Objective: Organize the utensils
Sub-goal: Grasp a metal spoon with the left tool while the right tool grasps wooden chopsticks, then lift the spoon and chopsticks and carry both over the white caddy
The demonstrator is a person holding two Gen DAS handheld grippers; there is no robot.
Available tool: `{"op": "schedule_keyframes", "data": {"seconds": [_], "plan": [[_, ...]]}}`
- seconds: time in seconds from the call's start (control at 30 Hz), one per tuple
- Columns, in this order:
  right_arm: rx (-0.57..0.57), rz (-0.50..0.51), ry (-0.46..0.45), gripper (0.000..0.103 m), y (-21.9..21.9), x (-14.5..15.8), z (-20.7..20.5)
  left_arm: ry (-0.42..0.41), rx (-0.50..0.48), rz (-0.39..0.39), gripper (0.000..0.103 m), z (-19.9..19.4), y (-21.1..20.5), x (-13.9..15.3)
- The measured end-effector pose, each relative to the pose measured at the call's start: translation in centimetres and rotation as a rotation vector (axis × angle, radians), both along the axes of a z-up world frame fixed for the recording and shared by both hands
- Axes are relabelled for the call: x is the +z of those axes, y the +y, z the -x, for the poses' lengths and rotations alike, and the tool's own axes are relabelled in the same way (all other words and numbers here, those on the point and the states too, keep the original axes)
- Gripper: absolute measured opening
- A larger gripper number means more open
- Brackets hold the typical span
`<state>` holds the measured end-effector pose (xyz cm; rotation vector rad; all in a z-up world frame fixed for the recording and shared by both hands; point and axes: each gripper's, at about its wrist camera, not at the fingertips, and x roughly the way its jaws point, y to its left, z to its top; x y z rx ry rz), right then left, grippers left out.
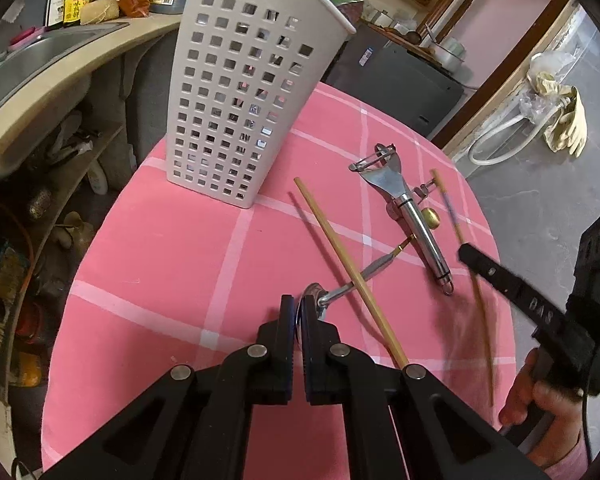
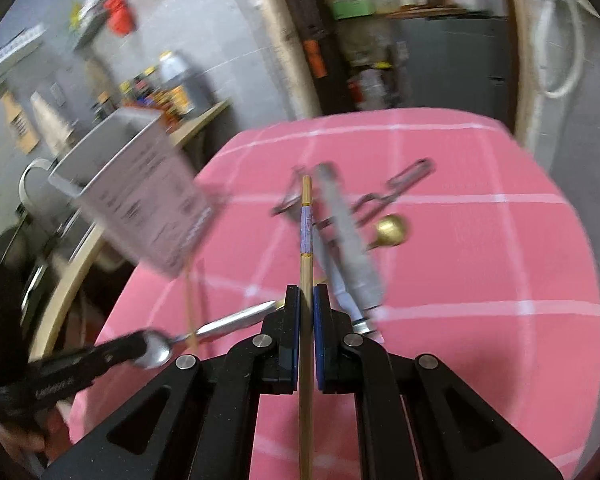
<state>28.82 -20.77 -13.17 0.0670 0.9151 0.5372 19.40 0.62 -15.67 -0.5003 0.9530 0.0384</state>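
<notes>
Counter: we see a pink checked cloth (image 1: 180,248) covering it.
Left side: a steel sink (image 1: 40,56) set in a beige worktop, bottles (image 1: 70,0) behind.
Floor: grey (image 1: 540,184).
Walls: pink (image 1: 512,4).

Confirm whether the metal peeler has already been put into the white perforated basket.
No, the metal peeler lies on the pink tablecloth, beside the white perforated basket.

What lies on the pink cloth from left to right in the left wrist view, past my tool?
White slotted holder → plain bamboo chopstick → steel peeler → patterned chopstick held in the right tool.
</notes>
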Motion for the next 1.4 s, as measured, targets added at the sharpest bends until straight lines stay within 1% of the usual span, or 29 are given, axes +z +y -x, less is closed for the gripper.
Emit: {"op": "schedule_keyframes", "data": {"seconds": [0.13, 0.23, 0.37, 0.6, 0.7, 0.77, 0.83, 0.9, 1.07, 1.2, 1.4], "plan": [[0.125, 0.002, 0.025, 0.006, 2.7, -0.8, 0.8, 0.007, 0.007, 0.021, 0.004, 0.2, 0.5, -0.2], [0.188, 0.004, 0.046, 0.006, 4.3, -1.4, 0.9, 0.016, 0.014, 0.034, 0.004, 0.4, 0.8, -0.5], [0.227, -0.017, 0.069, 0.006, 5.1, -2.1, 1.3, 0.025, 0.029, 0.049, 0.004, 0.8, 1.3, -0.9], [0.286, -0.068, 0.143, 0.007, 5.6, -3.2, 1.6, 0.037, 0.016, 0.08, 0.004, 1.1, 2.4, -1.4], [0.301, -0.064, 0.151, 0.007, 6.3, -3.4, 1.4, 0.045, 0.015, 0.102, 0.004, 1.1, 2.8, -1.7], [0.314, -0.052, 0.156, 0.009, 7.0, -3.5, 1.0, 0.048, 0.013, 0.108, 0.004, 1.1, 2.9, -1.8], [0.332, -0.035, 0.162, 0.015, 7.7, -3.6, 0.7, 0.049, 0.01, 0.108, 0.004, 1.1, 3.0, -1.8], [0.353, -0.021, 0.168, 0.017, 8.6, -3.7, 0.4, 0.051, 0.009, 0.105, 0.004, 1.1, 3.2, -1.8], [0.394, 0.031, 0.162, 0.018, 10.2, -3.4, -0.1, 0.059, 0.009, 0.119, 0.004, 1.2, 3.8, -2.1], [0.428, 0.103, 0.168, 0.018, 11.9, -3.7, -0.5, 0.057, 0.0, 0.114, 0.004, 1.2, 3.8, -2.0], [0.425, 0.185, 0.142, 0.018, 13.1, -3.3, -0.6, 0.054, 0.004, 0.125, 0.004, 1.3, 4.1, -2.1]]}}
